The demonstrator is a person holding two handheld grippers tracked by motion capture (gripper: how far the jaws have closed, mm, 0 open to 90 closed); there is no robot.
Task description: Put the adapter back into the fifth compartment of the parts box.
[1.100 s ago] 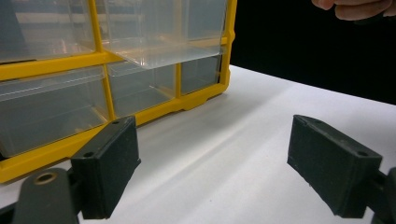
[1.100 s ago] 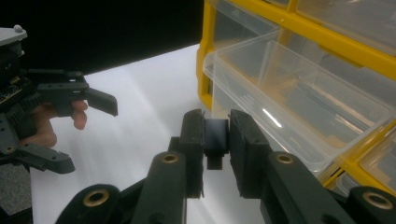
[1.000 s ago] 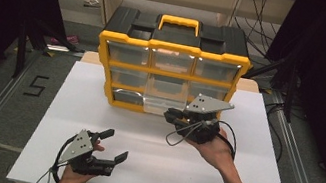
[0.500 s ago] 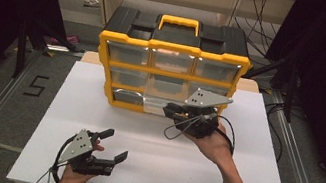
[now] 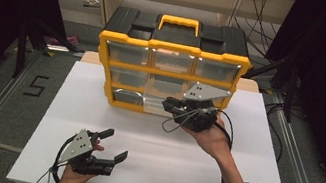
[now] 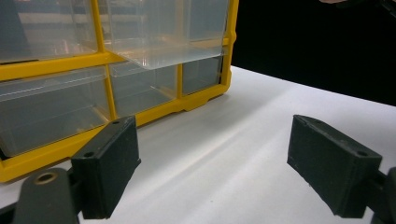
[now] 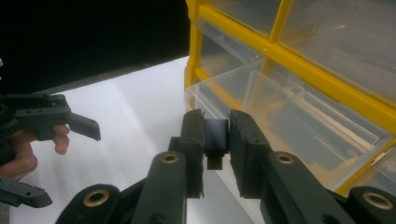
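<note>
A yellow and black drawer organizer point(image 5: 174, 48) with clear drawers stands at the back of the white table. Its bottom middle drawer point(image 5: 158, 105) is pulled out a little; the right gripper view looks into that drawer point(image 7: 285, 126). My right gripper point(image 5: 171, 106) hovers at the drawer's front. In its own view the right gripper point(image 7: 215, 122) is shut on a small black piece point(image 7: 215, 139) just above the drawer's near rim. My left gripper point(image 5: 113, 146) rests open near the table's front left, holding nothing. The left gripper point(image 6: 219, 163) faces the organizer point(image 6: 56, 65).
The white table top point(image 5: 97, 105) spreads around the organizer, with dark floor and rails on both sides. Cables trail from both grippers. Shelving and loose wires sit behind the organizer. The left hand and its gripper point(image 7: 51, 116) appear at the left of the right gripper view.
My right gripper has moved slightly left and farther in toward the pulled-out bottom drawer, still shut on the black piece. The left gripper has stayed where it was.
</note>
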